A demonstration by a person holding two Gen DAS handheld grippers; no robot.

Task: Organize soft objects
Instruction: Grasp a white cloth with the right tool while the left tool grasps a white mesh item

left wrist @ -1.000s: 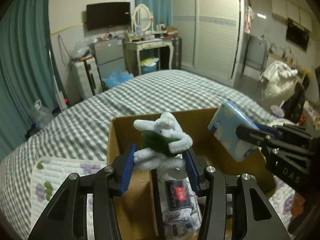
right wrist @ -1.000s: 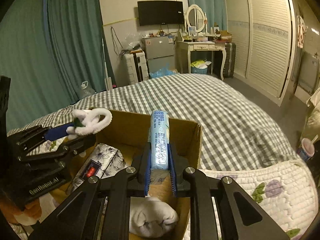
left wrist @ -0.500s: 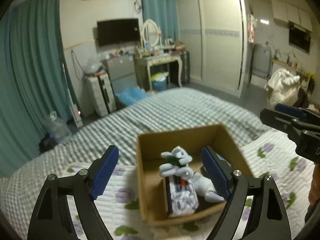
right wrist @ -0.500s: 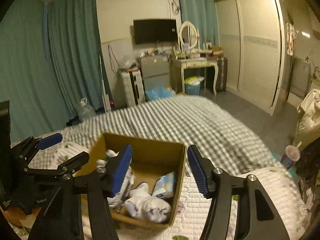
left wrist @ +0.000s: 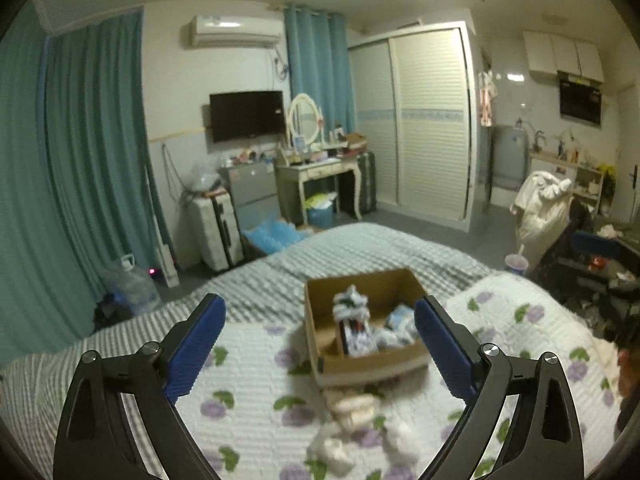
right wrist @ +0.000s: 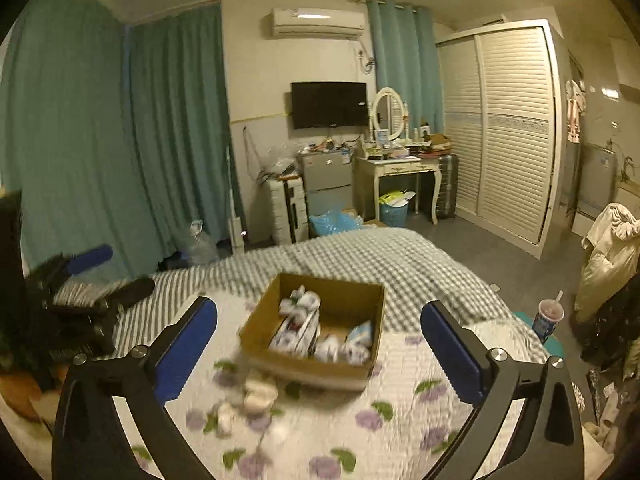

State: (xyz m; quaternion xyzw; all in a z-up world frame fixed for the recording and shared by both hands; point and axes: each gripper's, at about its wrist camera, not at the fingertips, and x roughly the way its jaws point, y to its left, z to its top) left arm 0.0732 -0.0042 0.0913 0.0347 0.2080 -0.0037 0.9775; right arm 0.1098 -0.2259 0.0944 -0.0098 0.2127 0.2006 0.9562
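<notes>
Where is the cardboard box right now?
In both wrist views the cardboard box sits mid-frame on the flowered quilt, with loose soft items lying just in front of it.

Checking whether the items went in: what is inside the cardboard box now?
The cardboard box holds a white-and-green plush toy, a patterned tissue pack and a light-blue packet. Anything beneath them is covered.

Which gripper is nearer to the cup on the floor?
Right. The right gripper is on the cup's side of the bed; the left gripper is farther away across it.
</notes>
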